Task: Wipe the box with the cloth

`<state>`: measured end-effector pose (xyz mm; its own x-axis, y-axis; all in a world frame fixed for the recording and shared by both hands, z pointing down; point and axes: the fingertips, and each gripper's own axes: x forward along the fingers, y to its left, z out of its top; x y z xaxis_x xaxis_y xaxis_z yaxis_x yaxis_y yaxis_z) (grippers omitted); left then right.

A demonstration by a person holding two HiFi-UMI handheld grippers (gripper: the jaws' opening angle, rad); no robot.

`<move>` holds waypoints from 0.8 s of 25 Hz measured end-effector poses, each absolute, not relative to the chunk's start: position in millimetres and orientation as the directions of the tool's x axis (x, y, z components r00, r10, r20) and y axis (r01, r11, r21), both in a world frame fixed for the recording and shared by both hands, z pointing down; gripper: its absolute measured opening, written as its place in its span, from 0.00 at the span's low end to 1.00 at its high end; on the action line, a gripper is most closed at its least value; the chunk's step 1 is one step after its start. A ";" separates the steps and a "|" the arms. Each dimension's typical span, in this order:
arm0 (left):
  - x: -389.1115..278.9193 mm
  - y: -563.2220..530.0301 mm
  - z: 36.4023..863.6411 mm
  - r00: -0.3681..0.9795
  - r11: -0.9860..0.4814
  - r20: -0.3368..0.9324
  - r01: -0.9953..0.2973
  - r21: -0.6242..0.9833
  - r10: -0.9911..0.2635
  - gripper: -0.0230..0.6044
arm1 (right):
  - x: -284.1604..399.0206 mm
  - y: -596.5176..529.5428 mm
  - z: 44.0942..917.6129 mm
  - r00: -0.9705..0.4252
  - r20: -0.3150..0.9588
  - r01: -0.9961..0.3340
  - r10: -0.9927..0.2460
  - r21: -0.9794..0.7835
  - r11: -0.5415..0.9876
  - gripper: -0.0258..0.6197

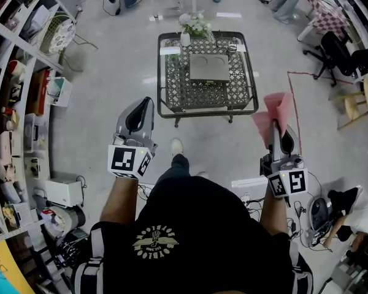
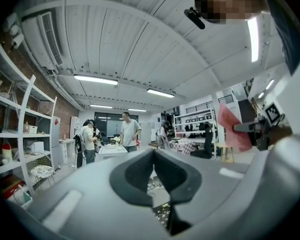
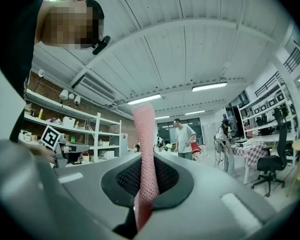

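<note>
Right gripper pinches the cloth upright, ready for wiping. Left gripper is closed and empty. Box sits on the bench at 12 o'clock.

A dark metal lattice table is seen far ahead on the grey floor, with flowers set at its far edge. White shelving is ranged along the left, and a black office chair is placed far right.
</note>
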<state>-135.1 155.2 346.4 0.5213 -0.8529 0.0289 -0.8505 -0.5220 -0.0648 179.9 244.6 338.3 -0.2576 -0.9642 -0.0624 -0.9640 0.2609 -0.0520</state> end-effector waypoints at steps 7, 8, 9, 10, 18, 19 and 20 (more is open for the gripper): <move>-134.2 97.8 353.4 0.558 -0.560 0.059 -0.826 -0.055 -0.828 0.04 | 171.6 191.7 341.1 -0.251 -0.048 -0.965 -0.967 -0.058 0.254 0.07; -132.5 89.1 353.8 0.564 -0.567 0.059 -0.822 -0.055 -0.823 0.04 | 170.4 183.1 340.3 -0.250 -0.047 -0.965 -0.967 -0.063 0.253 0.07; -131.2 80.5 354.2 0.571 -0.574 0.059 -0.817 -0.056 -0.819 0.04 | 168.8 174.7 339.4 -0.249 -0.047 -0.966 -0.967 -0.065 0.252 0.07; -130.6 71.9 354.6 0.577 -0.580 0.059 -0.813 -0.055 -0.815 0.04 | 167.2 166.5 338.6 -0.249 -0.047 -0.966 -0.967 -0.064 0.251 0.07; -140.2 12.7 355.1 0.603 -0.607 0.073 -0.794 -0.047 -0.794 0.04 | 152.3 112.6 332.4 -0.236 -0.049 -0.969 -0.971 -0.067 0.238 0.07; -144.2 5.8 354.4 0.603 -0.607 0.073 -0.794 -0.045 -0.794 0.04 | 148.6 106.0 331.5 -0.234 -0.049 -0.969 -0.971 -0.067 0.237 0.07; -148.6 -0.8 353.5 0.604 -0.607 0.072 -0.794 -0.043 -0.794 0.04 | 144.5 99.5 330.3 -0.233 -0.049 -0.970 -0.971 -0.065 0.236 0.07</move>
<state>-148.6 -0.8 353.5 0.6035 -0.7941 0.0715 -0.7936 -0.6070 -0.0428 144.5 99.5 330.3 -0.2331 -0.9712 -0.0487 -0.9696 0.2359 -0.0653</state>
